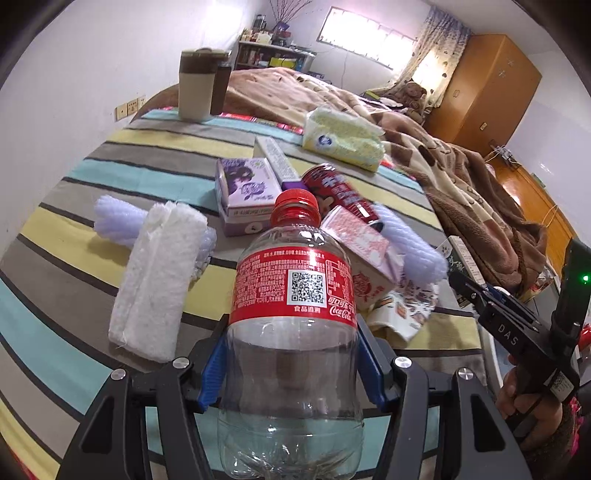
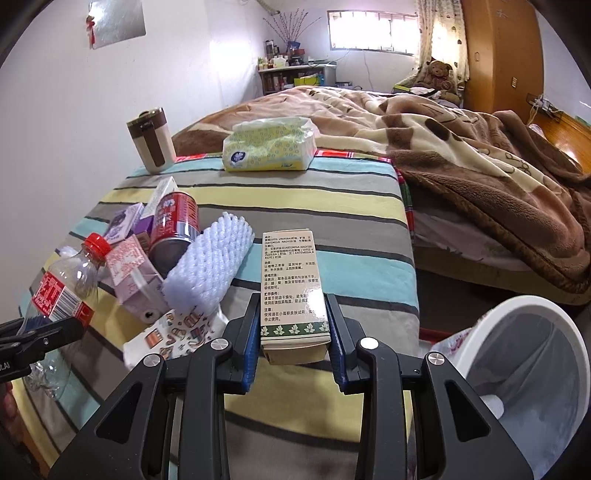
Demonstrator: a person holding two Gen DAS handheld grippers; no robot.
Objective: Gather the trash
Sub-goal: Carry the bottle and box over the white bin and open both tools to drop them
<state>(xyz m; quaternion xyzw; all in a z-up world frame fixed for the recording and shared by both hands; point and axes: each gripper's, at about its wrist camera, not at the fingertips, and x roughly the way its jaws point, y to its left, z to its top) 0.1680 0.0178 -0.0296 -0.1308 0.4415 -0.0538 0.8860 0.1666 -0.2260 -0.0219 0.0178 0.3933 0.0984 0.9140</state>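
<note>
Empty bottle (image 1: 291, 332) clamped in left tool (image 1: 291, 365), small carton (image 2: 293, 295) clamped in right tool (image 2: 293, 347)

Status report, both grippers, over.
Left gripper shut on clear plastic cola bottle. Right gripper shut on small beige printed carton. White lined bin at right, path open.

This is a bedroom in a home. A bed (image 2: 369, 110) carries a rumpled brown blanket (image 2: 480, 155), with a teddy bear (image 2: 439, 74) by the curtained window (image 2: 373, 33), a wooden wardrobe (image 2: 498, 55) beside it, and a cluttered shelf (image 2: 291, 74) against the far wall.
</note>
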